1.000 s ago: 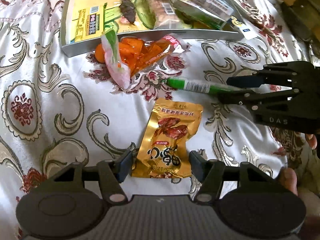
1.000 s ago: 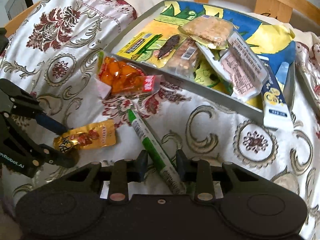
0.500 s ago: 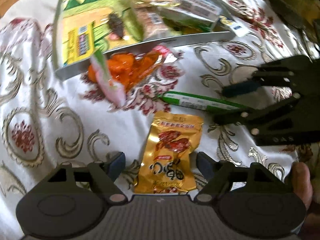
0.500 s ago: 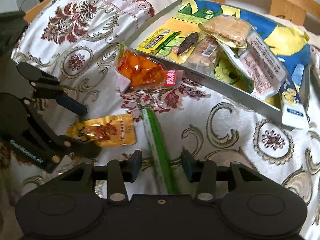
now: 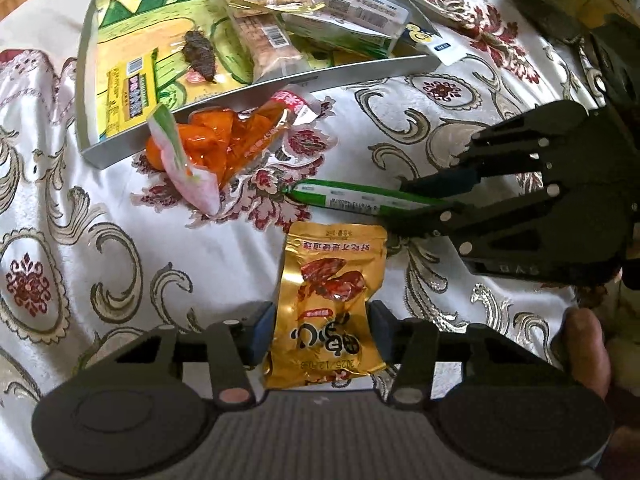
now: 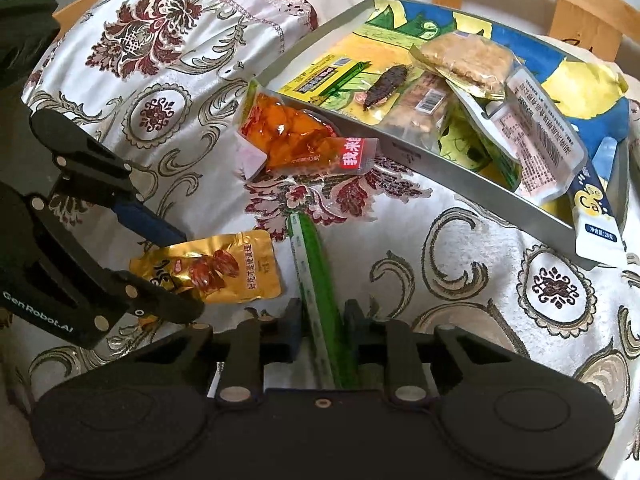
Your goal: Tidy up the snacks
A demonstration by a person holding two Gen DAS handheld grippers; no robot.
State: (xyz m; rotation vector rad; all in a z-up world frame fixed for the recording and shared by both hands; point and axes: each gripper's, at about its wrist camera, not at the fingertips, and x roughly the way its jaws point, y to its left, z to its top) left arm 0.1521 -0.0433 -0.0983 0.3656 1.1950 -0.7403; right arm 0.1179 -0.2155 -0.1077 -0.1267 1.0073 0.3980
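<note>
A glossy white cloth [image 5: 120, 208] with woven curls and dark red flowers covers the soft surface, and it wrinkles a little. On it stands a shallow grey metal tray [image 6: 400, 148] with low walls and a colourful printed bottom; several crinkly plastic snack packets lie piled inside. Just in front of the tray wall lies a transparent packet of orange pieces [image 5: 224, 144], shiny and lumpy. The gold foil packet [image 5: 332, 304] is flat, wrinkled and reflective, and it lies on the cloth near the long thin green stick packet [image 6: 320, 292]. The left gripper [image 5: 320, 336] has just been closing, and its blue pads now press the two sides of the gold foil packet. The right gripper [image 6: 322, 330] has also just been closing; its pads pinch the green stick packet at its near end.
</note>
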